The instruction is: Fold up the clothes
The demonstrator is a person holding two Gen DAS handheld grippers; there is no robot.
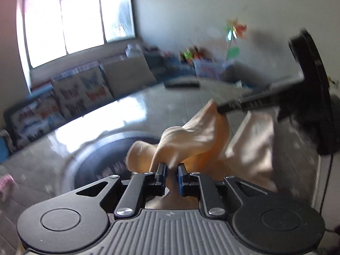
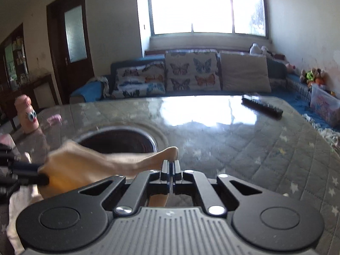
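A peach cloth (image 1: 191, 142) hangs stretched above the table (image 2: 244, 148), near its round dark hole (image 2: 119, 140). The left gripper (image 1: 171, 169) pinches one bunched edge; the right gripper (image 2: 170, 163) is clamped on another. A remote (image 2: 262, 106) lies well apart

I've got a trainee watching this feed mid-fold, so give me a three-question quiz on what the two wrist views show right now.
1. True or false: the peach garment lies flat on the table.
2. Which is pinching it: (a) left hand-held gripper only, (b) right hand-held gripper only, (c) both?
3. What dark, flat object lies on the table's far side, near the sofa?

Key:
1. False; it hangs bunched between the two grippers.
2. (c).
3. A remote control.
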